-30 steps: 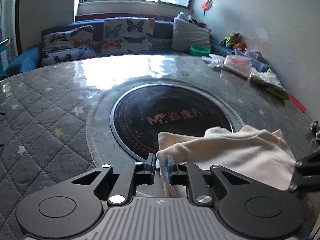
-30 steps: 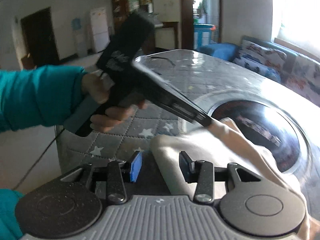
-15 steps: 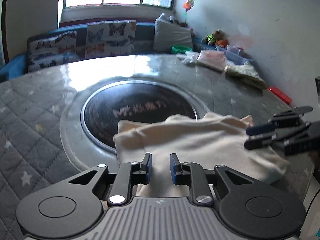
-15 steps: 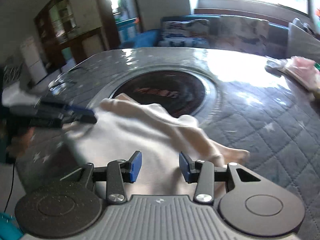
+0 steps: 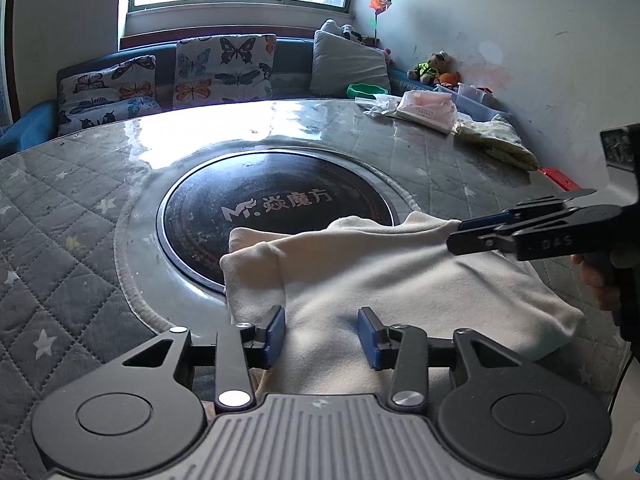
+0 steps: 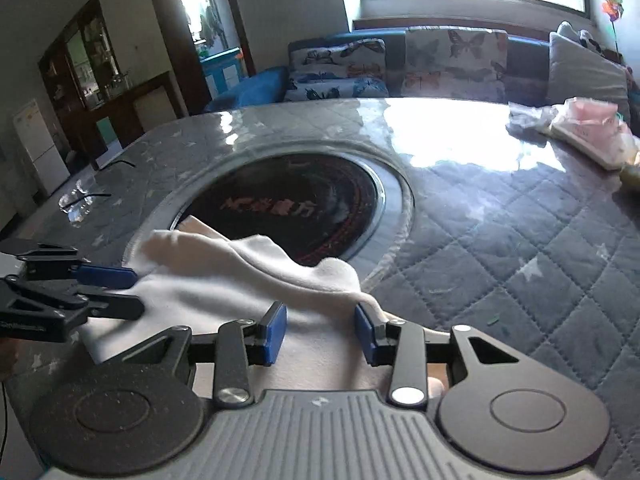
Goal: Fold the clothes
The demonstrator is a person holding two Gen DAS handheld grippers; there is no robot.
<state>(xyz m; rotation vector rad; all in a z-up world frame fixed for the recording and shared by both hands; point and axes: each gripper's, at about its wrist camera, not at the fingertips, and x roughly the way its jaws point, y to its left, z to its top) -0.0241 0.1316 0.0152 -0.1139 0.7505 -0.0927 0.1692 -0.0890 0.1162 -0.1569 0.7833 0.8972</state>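
A cream folded garment (image 5: 380, 272) lies on the round table, partly over the black glass disc (image 5: 272, 208). My left gripper (image 5: 322, 334) is open above the garment's near edge, holding nothing. My right gripper (image 6: 320, 334) is open over the garment (image 6: 224, 292) on its other side, empty. In the left wrist view the right gripper (image 5: 472, 232) reaches in from the right over the cloth's far edge. In the right wrist view the left gripper (image 6: 108, 288) shows at the left edge of the cloth.
The table has a grey quilted cover (image 5: 60, 240). At its far right lie a pink packet (image 5: 428, 108) and a yellowish folded cloth (image 5: 496, 140). A sofa with butterfly cushions (image 5: 224, 68) stands behind. Glasses (image 6: 80, 200) lie at the table's left.
My left gripper has opened and let go of the garment's corner, and the cloth now lies flat. My right gripper has swung from the left side round to the garment's right side.
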